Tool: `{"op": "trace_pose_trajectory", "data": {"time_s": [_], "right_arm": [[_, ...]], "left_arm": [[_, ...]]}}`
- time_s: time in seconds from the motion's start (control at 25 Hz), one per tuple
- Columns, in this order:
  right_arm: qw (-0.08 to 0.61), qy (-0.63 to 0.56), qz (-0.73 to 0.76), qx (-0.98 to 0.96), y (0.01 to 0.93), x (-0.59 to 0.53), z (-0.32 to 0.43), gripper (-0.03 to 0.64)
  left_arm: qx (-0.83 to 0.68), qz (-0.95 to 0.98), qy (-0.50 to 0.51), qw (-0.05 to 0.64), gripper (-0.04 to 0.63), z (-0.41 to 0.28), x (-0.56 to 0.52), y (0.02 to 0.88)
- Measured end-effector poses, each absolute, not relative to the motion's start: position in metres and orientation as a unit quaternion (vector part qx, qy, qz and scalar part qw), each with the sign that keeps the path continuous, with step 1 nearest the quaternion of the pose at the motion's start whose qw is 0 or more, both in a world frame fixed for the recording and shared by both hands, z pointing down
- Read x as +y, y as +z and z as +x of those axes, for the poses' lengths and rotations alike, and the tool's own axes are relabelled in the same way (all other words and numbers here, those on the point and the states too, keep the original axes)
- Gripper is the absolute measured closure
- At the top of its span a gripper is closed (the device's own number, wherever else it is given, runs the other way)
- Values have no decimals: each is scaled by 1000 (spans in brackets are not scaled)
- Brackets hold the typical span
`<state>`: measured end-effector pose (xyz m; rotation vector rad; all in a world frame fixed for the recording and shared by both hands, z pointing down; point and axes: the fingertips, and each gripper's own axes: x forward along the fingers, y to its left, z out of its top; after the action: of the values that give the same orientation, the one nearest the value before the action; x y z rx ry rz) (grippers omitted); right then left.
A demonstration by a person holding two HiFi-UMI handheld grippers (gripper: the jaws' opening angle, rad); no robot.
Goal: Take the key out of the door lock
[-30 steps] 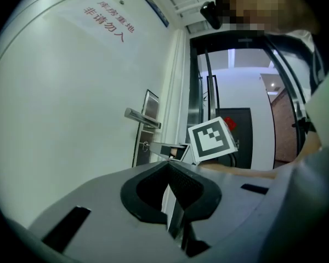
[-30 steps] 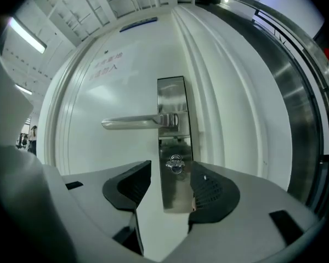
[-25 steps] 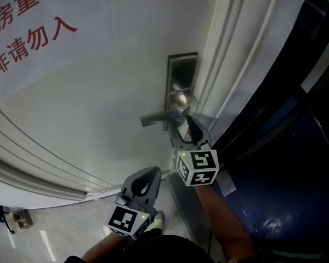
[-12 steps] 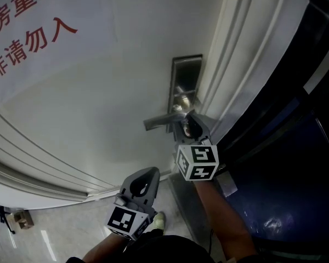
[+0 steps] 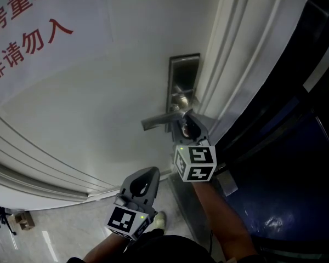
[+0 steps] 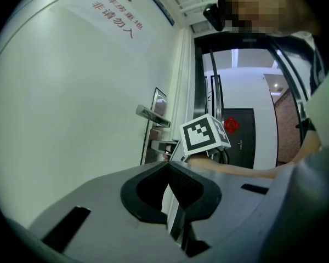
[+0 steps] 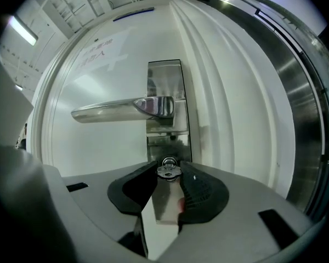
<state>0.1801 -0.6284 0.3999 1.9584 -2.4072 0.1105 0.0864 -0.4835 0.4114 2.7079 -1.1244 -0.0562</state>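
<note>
A small silver key (image 7: pixel 168 170) sticks out of the lock cylinder at the bottom of the steel lock plate (image 7: pixel 165 103), below the lever handle (image 7: pixel 120 109). My right gripper (image 7: pixel 169 175) is up against the plate, its jaws closing, with both fingertips touching the sides of the key's head. In the head view the right gripper (image 5: pixel 186 124) sits just under the handle (image 5: pixel 160 119) and hides the key. My left gripper (image 5: pixel 145 183) hangs lower, away from the door, shut with nothing in it (image 6: pixel 168 165).
The white door (image 5: pixel 98 108) carries a paper notice with red characters (image 5: pixel 27 43). A moulded white frame (image 5: pixel 247 53) runs along its right edge, with dark glass beyond. Tiled floor (image 5: pixel 55 234) shows below. The person's forearm (image 5: pixel 219 218) reaches up to the right gripper.
My right gripper has moved slightly up and in toward the lock plate, and its fingers have drawn together around the key's head. The left gripper has stayed put.
</note>
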Motion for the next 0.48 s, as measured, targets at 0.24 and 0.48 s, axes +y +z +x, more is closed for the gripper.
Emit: {"op": "trace_pose_trajectory", "data": {"time_s": [0.24,0.48], "right_arm": [[24,28,629,-777,400,-617,182,483],[25,26,628,-778,397,-602,186,483]], "left_arm": [[-375,921,-19,101,591,92,-480,411],[-369,924,-22,100,591,100,-469,406]]}}
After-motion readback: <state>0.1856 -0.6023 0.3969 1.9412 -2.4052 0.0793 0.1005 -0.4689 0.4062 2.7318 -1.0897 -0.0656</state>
